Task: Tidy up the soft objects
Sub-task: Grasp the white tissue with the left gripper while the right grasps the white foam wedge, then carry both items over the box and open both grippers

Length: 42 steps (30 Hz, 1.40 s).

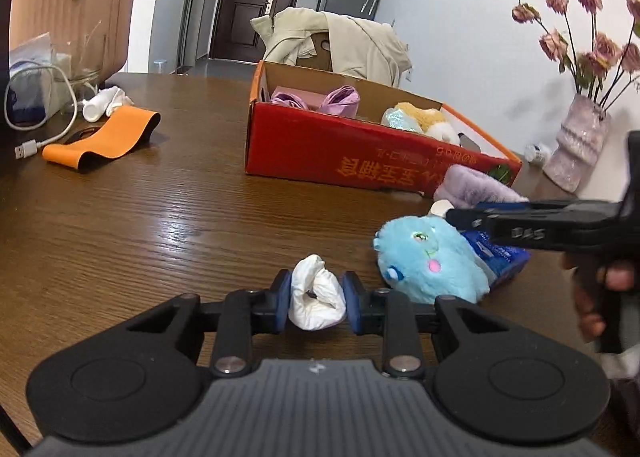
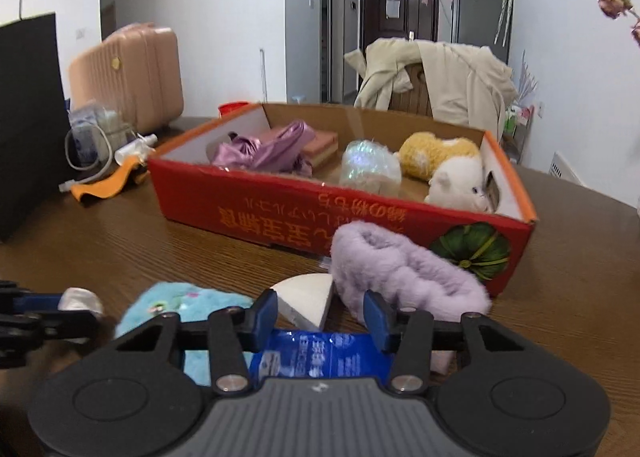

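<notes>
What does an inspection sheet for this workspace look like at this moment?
Surface: brown wooden table, glossy, no spills seen.
Job's things: red cardboard box holds purple fabric, an iridescent bundle, a yellow plush and a white plush; blue plush, purple fuzzy slipper, white foam wedge and blue packet lie in front of it.
Clutter: orange strap, white tube, plastic bag at the table's far left.
Grippers: left gripper shut on white soft wad; right gripper open above the blue packet.
Cables: white USB cable beside the strap.
Surroundings: pink suitcase, coat over a chair, dried flowers in a vase, dark door.
</notes>
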Tool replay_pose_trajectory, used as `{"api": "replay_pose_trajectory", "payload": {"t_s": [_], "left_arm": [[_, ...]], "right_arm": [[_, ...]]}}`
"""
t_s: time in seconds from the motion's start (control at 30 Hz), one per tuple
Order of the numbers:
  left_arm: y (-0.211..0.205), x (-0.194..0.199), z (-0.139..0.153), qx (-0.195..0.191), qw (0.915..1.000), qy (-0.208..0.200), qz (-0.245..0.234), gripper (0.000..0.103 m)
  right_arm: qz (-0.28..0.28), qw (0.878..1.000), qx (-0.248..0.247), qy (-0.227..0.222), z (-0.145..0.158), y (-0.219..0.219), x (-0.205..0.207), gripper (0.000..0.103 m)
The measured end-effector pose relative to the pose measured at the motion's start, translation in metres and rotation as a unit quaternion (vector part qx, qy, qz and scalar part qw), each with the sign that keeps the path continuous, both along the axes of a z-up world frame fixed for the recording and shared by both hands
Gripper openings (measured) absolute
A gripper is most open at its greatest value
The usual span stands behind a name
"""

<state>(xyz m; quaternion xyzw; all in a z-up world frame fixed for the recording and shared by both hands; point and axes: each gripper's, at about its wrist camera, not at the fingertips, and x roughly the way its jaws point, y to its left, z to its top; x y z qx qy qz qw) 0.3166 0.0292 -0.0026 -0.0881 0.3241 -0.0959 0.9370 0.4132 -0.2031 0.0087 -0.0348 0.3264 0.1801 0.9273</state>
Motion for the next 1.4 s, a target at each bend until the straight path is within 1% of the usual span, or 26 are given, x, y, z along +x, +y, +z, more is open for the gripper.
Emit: {"api": "replay_pose_trajectory", "payload": {"t_s": [0.1, 0.17, 0.2, 0.23, 0.33, 0.43, 0.53, 0.63, 0.73, 0.83, 1.0, 1.07, 1.13, 1.23, 1.33, 1.4], "left_arm": [[0.004, 0.004, -0.003, -0.009, 0.9999, 0.01, 0.005, 0.029], [0.005, 0.005, -0.003, -0.012, 0.9998, 0.014, 0.005, 0.029], [0.006, 0.003, -0.001, -0.014, 0.9998, 0.011, 0.004, 0.029], [0.006, 0.002, 0.0, -0.015, 0.9998, 0.009, 0.004, 0.029], [0.003, -0.004, 0.007, -0.007, 1.0, -0.001, 0.006, 0.029], [0.002, -0.018, 0.017, -0.001, 0.9999, -0.013, 0.009, 0.029], [-0.001, -0.035, 0.028, 0.002, 0.9997, -0.024, 0.01, 0.029], [-0.009, -0.052, 0.039, 0.009, 0.9995, -0.031, 0.005, 0.029], [-0.021, -0.069, 0.05, 0.016, 0.9989, -0.045, -0.003, 0.029], [-0.034, -0.084, 0.06, 0.023, 0.998, -0.058, -0.013, 0.029], [-0.056, -0.096, 0.069, 0.027, 0.9966, -0.069, -0.035, 0.029], [-0.061, -0.094, 0.073, 0.028, 0.996, -0.074, -0.042, 0.029], [-0.065, -0.092, 0.079, 0.033, 0.9947, -0.088, -0.042, 0.029], [-0.064, -0.079, 0.098, 0.025, 0.9918, -0.113, -0.055, 0.029], [-0.064, -0.045, 0.117, 0.032, 0.9887, -0.128, -0.073, 0.029], [-0.062, -0.006, 0.131, 0.015, 0.9881, -0.125, -0.087, 0.029]], "right_arm": [[0.002, 1.0, 0.0, 0.005, -0.007, 0.005, 0.005, 0.047], [-0.005, 1.0, 0.0, 0.003, -0.008, 0.008, 0.006, 0.044], [-0.007, 1.0, 0.002, 0.001, -0.008, 0.008, 0.005, 0.037], [-0.005, 1.0, 0.007, 0.0, -0.007, 0.009, 0.004, 0.028], [-0.003, 1.0, 0.015, -0.019, 0.002, 0.012, -0.004, 0.025], [-0.006, 0.998, 0.028, -0.05, 0.02, 0.01, -0.02, 0.024], [-0.006, 0.996, 0.047, -0.081, 0.043, 0.001, -0.045, 0.024], [-0.004, 0.993, 0.064, -0.097, 0.057, -0.012, -0.076, 0.025], [-0.007, 0.992, 0.076, -0.103, 0.064, -0.027, -0.106, 0.025], [-0.01, 0.991, 0.083, -0.106, 0.064, -0.042, -0.135, 0.025], [-0.02, 0.99, 0.091, -0.105, 0.06, -0.063, -0.166, 0.025], [-0.03, 0.989, 0.093, -0.107, 0.061, -0.072, -0.171, 0.025], [-0.037, 0.988, 0.097, -0.112, 0.064, -0.081, -0.171, 0.025], [-0.033, 0.987, 0.111, -0.114, 0.071, -0.09, -0.161, 0.025], [-0.02, 0.987, 0.096, -0.126, 0.083, -0.089, -0.134, 0.025], [-0.004, 0.987, 0.093, -0.133, 0.094, -0.086, -0.108, 0.025]]}}
